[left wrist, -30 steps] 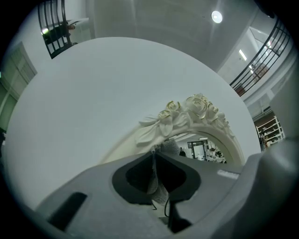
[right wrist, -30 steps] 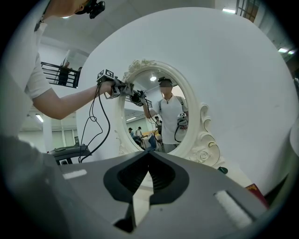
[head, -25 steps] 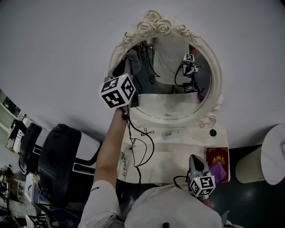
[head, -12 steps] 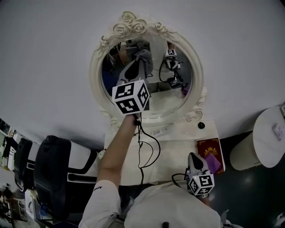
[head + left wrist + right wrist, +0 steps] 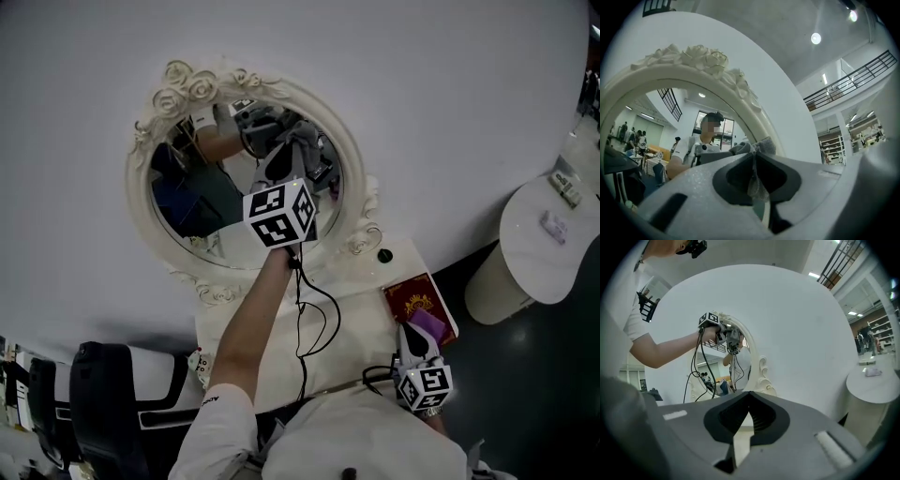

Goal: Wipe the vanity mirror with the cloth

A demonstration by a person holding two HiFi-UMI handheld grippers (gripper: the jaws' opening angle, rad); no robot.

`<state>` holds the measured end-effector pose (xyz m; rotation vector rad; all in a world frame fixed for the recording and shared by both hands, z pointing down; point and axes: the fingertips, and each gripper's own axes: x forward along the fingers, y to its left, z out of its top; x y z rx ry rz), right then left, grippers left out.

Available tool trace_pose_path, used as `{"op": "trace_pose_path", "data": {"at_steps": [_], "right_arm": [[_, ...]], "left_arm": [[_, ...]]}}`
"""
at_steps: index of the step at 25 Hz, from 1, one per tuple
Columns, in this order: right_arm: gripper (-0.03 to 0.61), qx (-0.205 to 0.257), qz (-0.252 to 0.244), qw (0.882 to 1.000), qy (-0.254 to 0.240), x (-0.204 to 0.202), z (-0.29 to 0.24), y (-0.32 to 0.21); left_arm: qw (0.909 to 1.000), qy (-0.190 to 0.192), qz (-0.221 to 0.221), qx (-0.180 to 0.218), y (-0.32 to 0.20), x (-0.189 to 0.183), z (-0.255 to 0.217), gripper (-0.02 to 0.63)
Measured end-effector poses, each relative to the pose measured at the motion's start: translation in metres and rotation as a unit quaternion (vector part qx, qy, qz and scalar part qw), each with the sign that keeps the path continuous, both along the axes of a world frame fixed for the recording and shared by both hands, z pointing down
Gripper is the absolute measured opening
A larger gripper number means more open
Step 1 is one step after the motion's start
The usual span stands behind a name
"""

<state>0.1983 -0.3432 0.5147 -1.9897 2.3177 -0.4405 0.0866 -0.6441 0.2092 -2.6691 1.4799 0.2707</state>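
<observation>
Step in hand: the wipe itself, I'd say. The cloth is up at the glass, on the right side of the oval.
Next move: likely a steady sweep left across the pane. It calls for even pressure and a firm pinch, so the cloth doesn't slip out or the hard jaw tips scrape the glass.
Right gripper (image 5: pixel 412 337): nearest, held low by the person's waist at the near right corner of the vanity top (image 5: pixel 347 323). Its jaws are pressed together with nothing between them, and it touches nothing.
Left gripper (image 5: pixel 753 152): arm stretched up toward the wall. The jaws are closed tight on the cloth, with a thin strip pinched in the seam.
Cloth (image 5: pixel 302 145): grey, bunched just beyond the jaw tips. It looks to be against the glass, though I can't be sure it is really touching.
Vanity mirror (image 5: pixel 202 206): farthest back, an oval in a cream rose-carved frame on the white wall above the vanity top.
</observation>
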Motion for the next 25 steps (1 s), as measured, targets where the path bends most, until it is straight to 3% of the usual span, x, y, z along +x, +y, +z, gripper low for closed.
{"op": "trace_pose_path", "data": {"at_steps": [5,10,17,25], "right_arm": [[0.008,-0.007,0.022,1.000,0.003,0.013,0.002,0.007],[0.008,-0.012,0.018,1.000,0.005,0.014,0.004,0.006],[0.008,-0.010,-0.028,1.000,0.005,-0.012,0.005,-0.008],[0.008,-0.008,-0.089,0.996,0.007,-0.053,0.006,-0.022]], "left_arm": [[0.9999,0.008,-0.002,-0.012,-0.012,0.015,0.008,0.023],[0.9996,0.010,-0.023,-0.014,-0.020,-0.001,0.013,0.023],[0.9974,0.005,-0.072,-0.006,-0.021,-0.061,0.009,0.023],[0.9895,-0.001,-0.145,-0.003,-0.016,-0.153,0.008,0.023]]}}
